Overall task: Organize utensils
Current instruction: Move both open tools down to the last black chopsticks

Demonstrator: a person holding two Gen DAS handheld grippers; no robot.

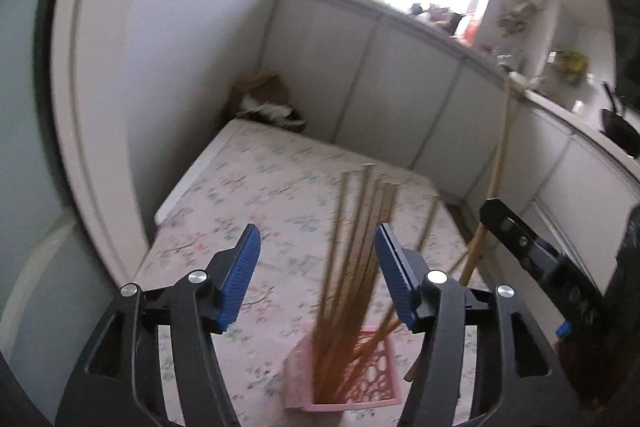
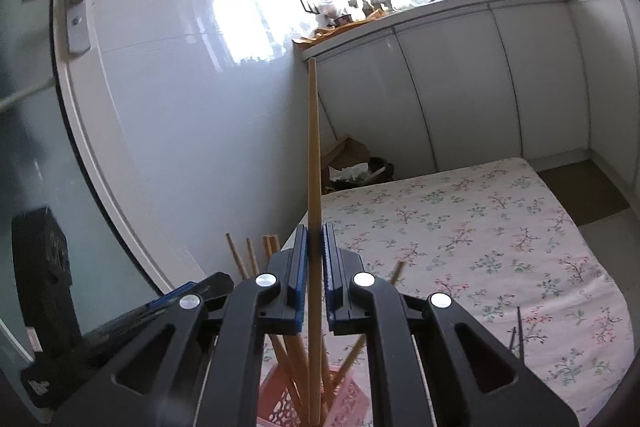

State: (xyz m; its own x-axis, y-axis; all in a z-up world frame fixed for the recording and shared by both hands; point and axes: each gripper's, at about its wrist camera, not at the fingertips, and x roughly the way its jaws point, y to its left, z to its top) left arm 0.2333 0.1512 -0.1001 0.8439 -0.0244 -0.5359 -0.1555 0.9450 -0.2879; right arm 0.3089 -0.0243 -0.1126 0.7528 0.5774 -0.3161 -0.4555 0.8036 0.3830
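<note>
A pink openwork holder [image 1: 344,379] stands near the front edge of the surface [image 1: 248,195], which is covered in a floral cloth, and a bundle of wooden chopsticks [image 1: 352,259] rises from it. The left gripper [image 1: 318,267] has its blue pads spread apart around the bundle, pressing nothing. The right gripper [image 2: 316,247] is clamped on 1 upright chopstick [image 2: 313,147], its lower end down among the others in the holder.
</note>
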